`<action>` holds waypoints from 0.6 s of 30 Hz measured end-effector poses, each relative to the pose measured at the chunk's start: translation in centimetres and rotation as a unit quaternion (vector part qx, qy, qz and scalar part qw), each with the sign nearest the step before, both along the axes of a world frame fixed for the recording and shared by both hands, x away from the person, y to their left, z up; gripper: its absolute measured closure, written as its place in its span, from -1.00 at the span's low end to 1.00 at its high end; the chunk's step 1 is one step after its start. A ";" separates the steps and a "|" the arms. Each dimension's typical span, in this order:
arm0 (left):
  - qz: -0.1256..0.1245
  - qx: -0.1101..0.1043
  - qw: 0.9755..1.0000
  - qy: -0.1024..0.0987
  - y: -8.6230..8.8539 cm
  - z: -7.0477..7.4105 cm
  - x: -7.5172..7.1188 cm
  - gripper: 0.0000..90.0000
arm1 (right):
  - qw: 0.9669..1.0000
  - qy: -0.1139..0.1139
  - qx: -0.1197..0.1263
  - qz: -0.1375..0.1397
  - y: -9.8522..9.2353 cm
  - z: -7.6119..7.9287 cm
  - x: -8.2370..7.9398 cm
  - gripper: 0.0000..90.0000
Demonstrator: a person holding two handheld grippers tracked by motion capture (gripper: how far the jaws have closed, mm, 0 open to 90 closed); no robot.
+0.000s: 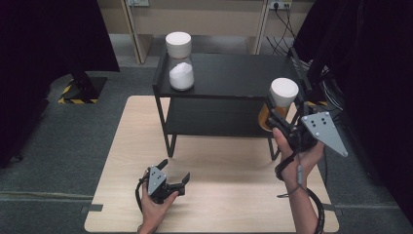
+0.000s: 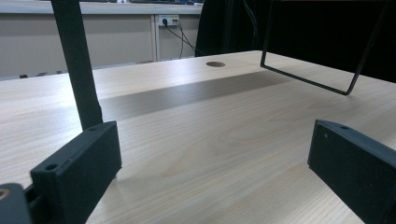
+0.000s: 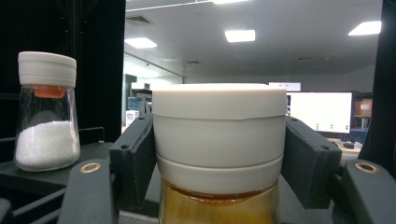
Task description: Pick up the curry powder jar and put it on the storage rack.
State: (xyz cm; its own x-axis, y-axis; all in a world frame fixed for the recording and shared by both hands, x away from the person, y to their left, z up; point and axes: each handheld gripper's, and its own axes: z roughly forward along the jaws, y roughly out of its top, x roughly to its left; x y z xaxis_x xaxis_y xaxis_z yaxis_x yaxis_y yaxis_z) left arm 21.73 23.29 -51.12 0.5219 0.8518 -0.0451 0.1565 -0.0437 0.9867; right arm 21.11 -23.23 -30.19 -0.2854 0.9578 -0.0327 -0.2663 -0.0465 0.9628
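- Our right gripper [image 1: 281, 117] clamps the amber jar [image 3: 219, 140] by its cap, at the shelf's [image 1: 234, 73] 4 o'clock corner.
- The salt jar [image 1: 180, 61] already stands on top, at 10 o'clock.
- Amber jar seemingly not yet placed.
- Left gripper [image 1: 174, 175] rests spread and empty on the desk [image 1: 219, 195].

Setting: office or laboratory workroom. A pale wooden desk [image 1: 122, 161] is set on grey carpet [image 1: 63, 146]. Behind the desk, wall sockets [image 1: 279, 5] with trailing cables [image 1: 285, 29] are seen; black curtains [image 1: 44, 39] hang at either side. Beyond the desk, lit monitors [image 3: 322, 111] and ceiling light panels [image 3: 239, 35] are recorded.
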 end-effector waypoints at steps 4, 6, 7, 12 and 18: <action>0.000 0.000 1.000 0.000 0.0 0.0 0.0 -0.96 | 1.000 0.000 0.002 0.001 0.1 0.8 0.3 -0.25; 0.000 0.000 1.000 0.000 0.0 0.0 0.0 -0.96 | 1.000 0.000 0.004 0.000 0.2 1.2 0.4 -0.25; 0.000 0.000 1.000 0.000 0.0 0.0 0.0 -0.96 | 1.000 -0.001 0.004 -0.001 0.2 1.3 0.4 -0.25; 0.000 0.000 1.000 0.001 0.0 0.0 0.0 -0.96 | 1.000 -0.003 0.002 -0.003 0.3 2.2 0.7 -0.24; 0.000 0.000 1.000 0.000 0.0 0.0 0.0 -0.96 | 1.000 -0.006 0.001 -0.006 0.4 3.2 1.2 -0.24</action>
